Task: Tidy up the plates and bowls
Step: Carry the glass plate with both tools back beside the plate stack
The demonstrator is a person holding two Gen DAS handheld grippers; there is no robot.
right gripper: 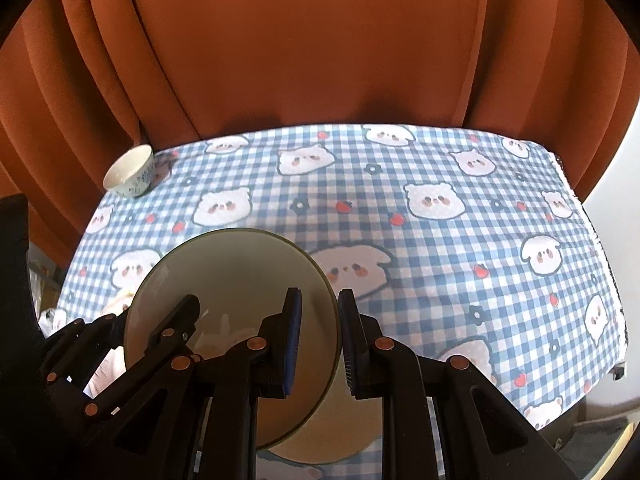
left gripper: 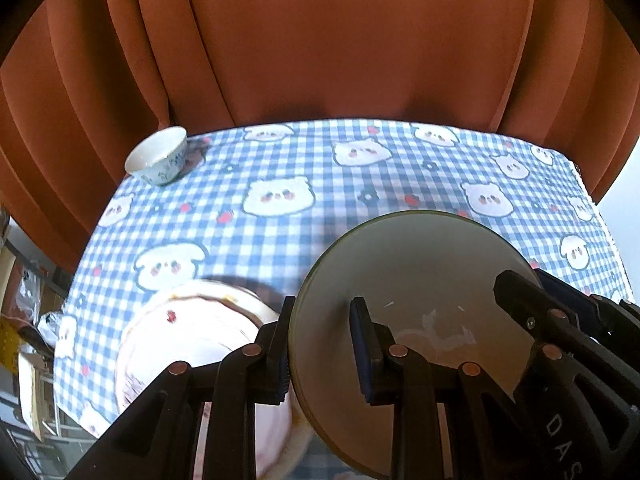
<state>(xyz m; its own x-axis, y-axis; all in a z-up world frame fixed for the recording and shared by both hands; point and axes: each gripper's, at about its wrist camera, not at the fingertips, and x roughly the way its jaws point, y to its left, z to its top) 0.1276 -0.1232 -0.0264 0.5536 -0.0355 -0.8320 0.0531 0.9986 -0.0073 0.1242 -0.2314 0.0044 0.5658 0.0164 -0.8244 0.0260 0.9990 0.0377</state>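
Observation:
A pale grey plate [left gripper: 420,272] with a dark rim hangs tilted above the table, carried between both grippers. My left gripper [left gripper: 322,354] is shut on its left rim, and my right gripper [right gripper: 320,344] is shut on its right rim [right gripper: 334,320]. Each view also shows the other gripper's fingers [left gripper: 520,300] over the plate's face. A white dish with a red and pink pattern [left gripper: 200,332] lies on the table below my left gripper. A small white bowl with blue marks [left gripper: 158,156] stands at the far left corner of the table.
The table wears a blue checked cloth with bear faces [right gripper: 440,240], and its edges fall away left and right. Orange curtains [left gripper: 320,40] hang right behind it. A beige dish [right gripper: 332,436] shows under the held plate. Clutter lies off the table's left edge [left gripper: 28,320].

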